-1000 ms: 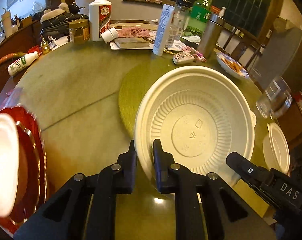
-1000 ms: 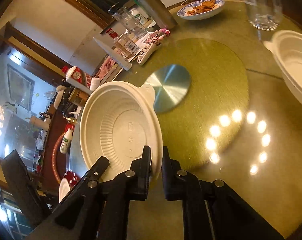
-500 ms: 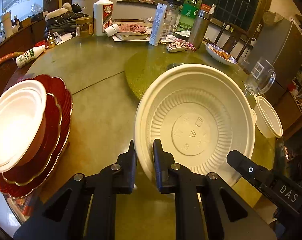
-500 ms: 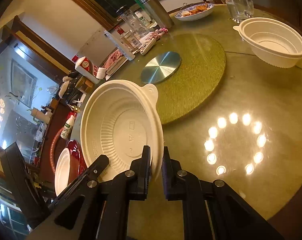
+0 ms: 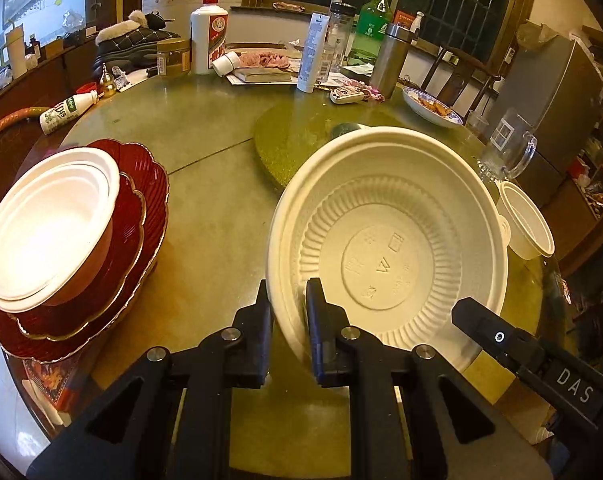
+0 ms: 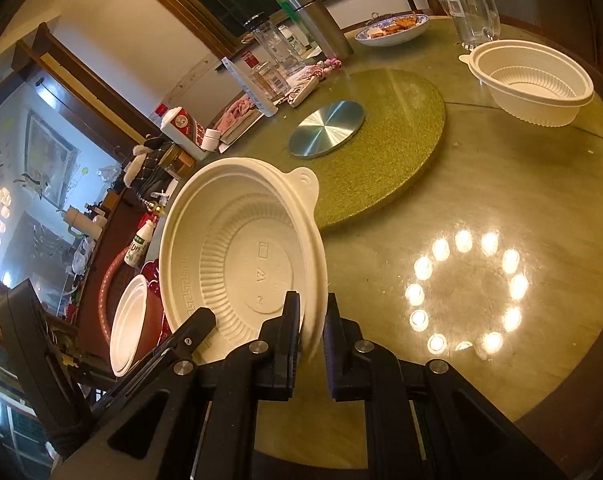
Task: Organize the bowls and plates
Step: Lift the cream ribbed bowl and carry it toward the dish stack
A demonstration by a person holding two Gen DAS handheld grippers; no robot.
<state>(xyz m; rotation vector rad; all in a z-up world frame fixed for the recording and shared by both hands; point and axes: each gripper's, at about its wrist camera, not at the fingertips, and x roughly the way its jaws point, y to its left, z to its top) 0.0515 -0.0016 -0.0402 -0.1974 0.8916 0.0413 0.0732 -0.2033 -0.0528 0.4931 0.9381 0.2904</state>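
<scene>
Both grippers hold one large cream plastic bowl (image 5: 389, 240) by its rim, lifted above the table. My left gripper (image 5: 287, 300) is shut on its near rim; my right gripper (image 6: 312, 312) is shut on the opposite rim, the bowl (image 6: 241, 256) tilted on edge there. To the left stands a stack of red scalloped plates (image 5: 141, 216) with white bowls (image 5: 49, 228) nested on top; the stack also shows in the right wrist view (image 6: 131, 320). A second cream bowl (image 6: 533, 84) sits on the table at far right, also visible in the left wrist view (image 5: 525, 224).
A green lazy Susan (image 6: 381, 160) with a metal disc (image 6: 327, 128) is at the table's middle. Bottles, a steel flask (image 5: 389, 60), a white liquor bottle (image 5: 208, 40), a food plate (image 5: 431, 106) and a glass jug (image 5: 505, 152) crowd the far side.
Both grippers have pulled back and up with the large bowl. The red plate stack with white bowls has come fully into the left view, and the second cream bowl into the right view.
</scene>
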